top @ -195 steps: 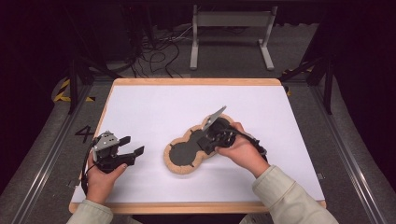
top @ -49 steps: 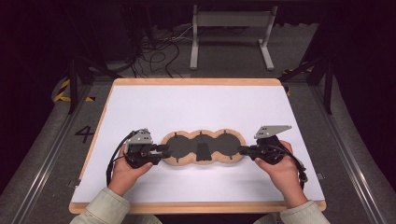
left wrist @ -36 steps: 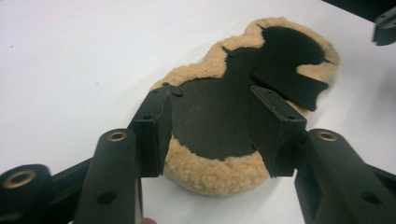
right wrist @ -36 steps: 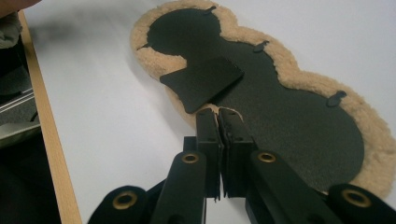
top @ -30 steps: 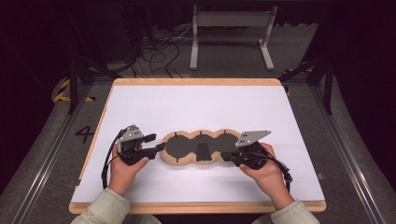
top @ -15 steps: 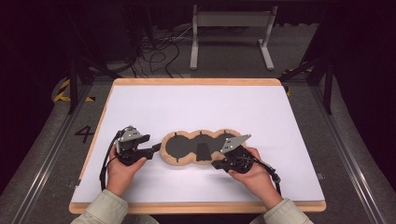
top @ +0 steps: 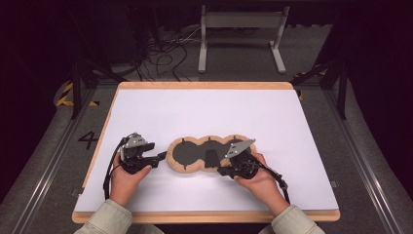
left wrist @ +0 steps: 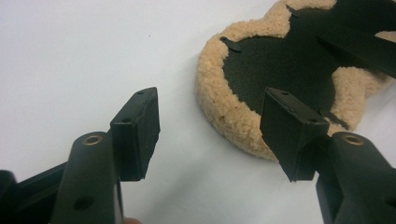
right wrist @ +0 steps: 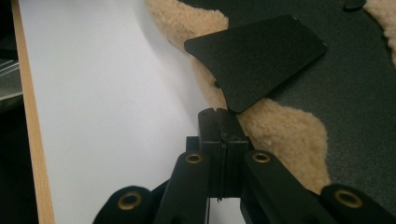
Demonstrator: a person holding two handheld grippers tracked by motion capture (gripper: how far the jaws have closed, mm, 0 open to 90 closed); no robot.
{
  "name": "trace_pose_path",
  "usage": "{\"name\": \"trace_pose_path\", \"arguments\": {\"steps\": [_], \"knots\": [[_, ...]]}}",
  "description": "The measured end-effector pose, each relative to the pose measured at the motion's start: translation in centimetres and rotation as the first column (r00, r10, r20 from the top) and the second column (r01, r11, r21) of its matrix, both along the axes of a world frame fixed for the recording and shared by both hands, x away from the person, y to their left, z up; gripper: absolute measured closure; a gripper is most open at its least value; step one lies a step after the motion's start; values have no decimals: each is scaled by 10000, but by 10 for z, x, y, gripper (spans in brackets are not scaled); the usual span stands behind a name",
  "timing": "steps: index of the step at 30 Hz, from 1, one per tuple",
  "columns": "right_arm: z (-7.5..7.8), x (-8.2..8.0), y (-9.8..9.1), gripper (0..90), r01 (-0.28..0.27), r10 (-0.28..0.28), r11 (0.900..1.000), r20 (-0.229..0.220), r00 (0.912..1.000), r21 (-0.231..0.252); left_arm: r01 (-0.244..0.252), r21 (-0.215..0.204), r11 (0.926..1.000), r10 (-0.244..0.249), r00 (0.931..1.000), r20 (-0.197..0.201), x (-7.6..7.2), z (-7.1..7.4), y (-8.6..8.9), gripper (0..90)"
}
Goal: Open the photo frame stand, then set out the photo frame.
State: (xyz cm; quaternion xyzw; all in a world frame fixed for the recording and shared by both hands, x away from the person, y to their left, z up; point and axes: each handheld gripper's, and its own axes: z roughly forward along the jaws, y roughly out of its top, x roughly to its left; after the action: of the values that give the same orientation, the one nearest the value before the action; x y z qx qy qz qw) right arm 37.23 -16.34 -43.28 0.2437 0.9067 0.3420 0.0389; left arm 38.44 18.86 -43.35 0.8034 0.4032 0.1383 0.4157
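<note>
The right gripper has its jaws closed, seemingly pinching a black flap (over tan fleece) beside white tabletop.

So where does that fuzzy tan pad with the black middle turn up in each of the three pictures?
High view: the fuzzy pad lies low at centre on the white table, between the two grippers.
Left gripper view: upper right, beyond the open jaws, which have just been opening with nothing between them.
Right gripper view: top and right, just past the shut jaws.
Shared landmark: the loose black flap lying on the pad.
</note>
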Motion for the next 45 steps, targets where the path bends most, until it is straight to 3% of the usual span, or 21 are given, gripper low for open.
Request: {"name": "trace_pose_path", "arguments": {"steps": [8, 15, 25, 27, 28, 29, 30, 32, 38, 39, 43, 45], "knots": [[11, 2, -2, 900, 113, -144, 9985, 578, 9982, 530, -242, -155, 9996, 238, 9995, -226, 3, -2, 2, 331], [17, 5, -1, 900, 392, -478, 9957, 1028, 9936, 845, -157, -180, 9997, 149, 9991, -405, 4, -3, 2, 353], [21, 2, -5, 899, 471, -568, 9946, 1056, 9928, 919, -196, -328, 9993, 185, 9993, -327, 5, -2, 2, 335], [24, 0, -8, 898, 508, -605, 9945, 1066, 9925, 914, -264, -580, 9980, 236, 9985, -487, 5, -1, 3, 312], [29, -4, -12, 886, 428, -546, 9940, 1175, 9916, 1004, -313, -1050, 9940, 245, 9975, -656, 5, -1, 4, 265], [29, -4, -12, 886, 428, -546, 9940, 1175, 9916, 1004, -313, -1050, 9940, 245, 9975, -656, 5, -1, 4, 252], [35, -6, -15, 871, 424, -564, 9930, 1271, 9903, 1101, -310, -1458, 9888, 203, 9970, -743, 5, 0, 5, 243], [38, -7, -17, 864, 413, -568, 9923, 1330, 9895, 1166, -260, -1772, 9838, 117, 9966, -812, 4, 1, 6, 241], [51, -12, -25, 820, 454, -677, 9911, 1797, 9814, 1255, -343, -1688, 9851, 219, 9970, -747, 1, 4, 4, 236], [56, -14, -28, 806, 571, -819, 9906, 2049, 9753, 1245, -368, -1598, 9865, 255, 9971, -720, 1, 4, 3, 237], [58, -14, -32, 776, 689, -955, 9890, 2092, 9732, 1309, -319, -1455, 9888, 216, 9972, -719, -1, 6, 2, 242], [58, -12, -37, 715, 872, -1135, 9874, 2062, 9719, 1324, -299, -1385, 9899, 195, 9969, -757, -3, 6, 0, 244]]}}
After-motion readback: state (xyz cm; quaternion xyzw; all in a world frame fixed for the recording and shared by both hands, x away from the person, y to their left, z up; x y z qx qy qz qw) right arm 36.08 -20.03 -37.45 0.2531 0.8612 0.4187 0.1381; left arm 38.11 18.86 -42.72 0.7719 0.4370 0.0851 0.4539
